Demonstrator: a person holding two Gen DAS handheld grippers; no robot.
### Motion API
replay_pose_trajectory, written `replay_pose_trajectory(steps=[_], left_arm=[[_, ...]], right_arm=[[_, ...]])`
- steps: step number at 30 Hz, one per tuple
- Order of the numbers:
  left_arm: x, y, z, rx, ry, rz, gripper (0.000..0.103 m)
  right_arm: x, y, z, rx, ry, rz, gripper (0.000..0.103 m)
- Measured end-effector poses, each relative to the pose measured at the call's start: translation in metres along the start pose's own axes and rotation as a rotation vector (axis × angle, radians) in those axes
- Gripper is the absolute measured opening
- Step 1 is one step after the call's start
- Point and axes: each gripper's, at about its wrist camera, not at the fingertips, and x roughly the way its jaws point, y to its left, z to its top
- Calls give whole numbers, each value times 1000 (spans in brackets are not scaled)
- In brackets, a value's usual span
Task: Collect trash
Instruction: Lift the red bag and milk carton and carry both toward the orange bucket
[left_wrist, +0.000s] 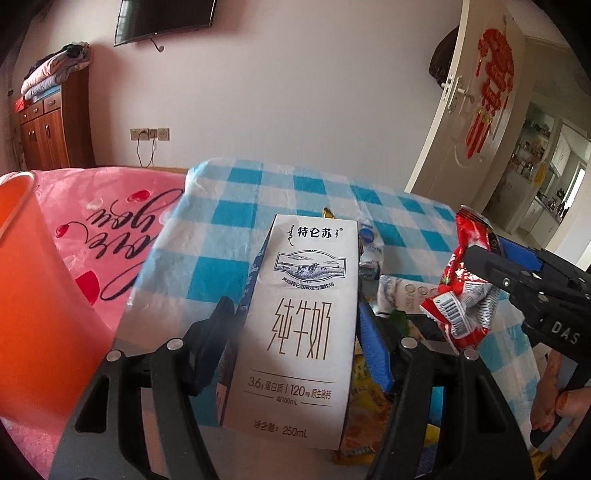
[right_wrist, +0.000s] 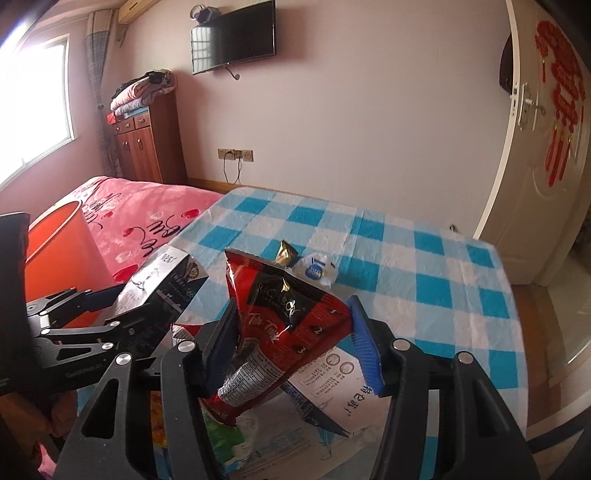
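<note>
Above the near edge of the checked tabletop (right_wrist: 424, 254): two pieces of trash lifted clear, one per claw. Left claw (left_wrist: 295, 321) clamped on an upright milk carton (left_wrist: 295, 314), pads pressing its two narrow sides, long axis standing roughly along the fingers, printed face toward the camera. Right claw (right_wrist: 291, 332) closed on a crumpled red snack bag (right_wrist: 288, 310), jaws just drawn in around it, bag pinched at its middle with the torn top pointing up and away and the barcode end hanging below.

Off the left edge of the tabletop, over the pink bedspread (right_wrist: 122, 218): an orange bin (left_wrist: 40, 280), open rim up, most likely the drop point. Decisive relation: bin lies left of both claws and just beside the left one, filling the left side of the left wrist view; from the right wrist view, set farther off, with the left claw and carton between it and the bag. Left hand nearer, then; carton probably first, bag after, or a crossing of arms risked.

Left on the tabletop near the middle: a small gold wrapper (right_wrist: 286, 253) and a white-and-blue packet (right_wrist: 317, 271), touching each other. Under the claws at the near edge: a flat white printed bag (right_wrist: 332, 384) and more wrappers, partly hidden.
</note>
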Motion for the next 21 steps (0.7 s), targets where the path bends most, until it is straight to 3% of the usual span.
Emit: replay_pose_trajectory(steps=[21], left_arm=[[-92,26,6,-13,-161,20,66]], right_arm=[[-49,62,24,-126,-111,-49,57]])
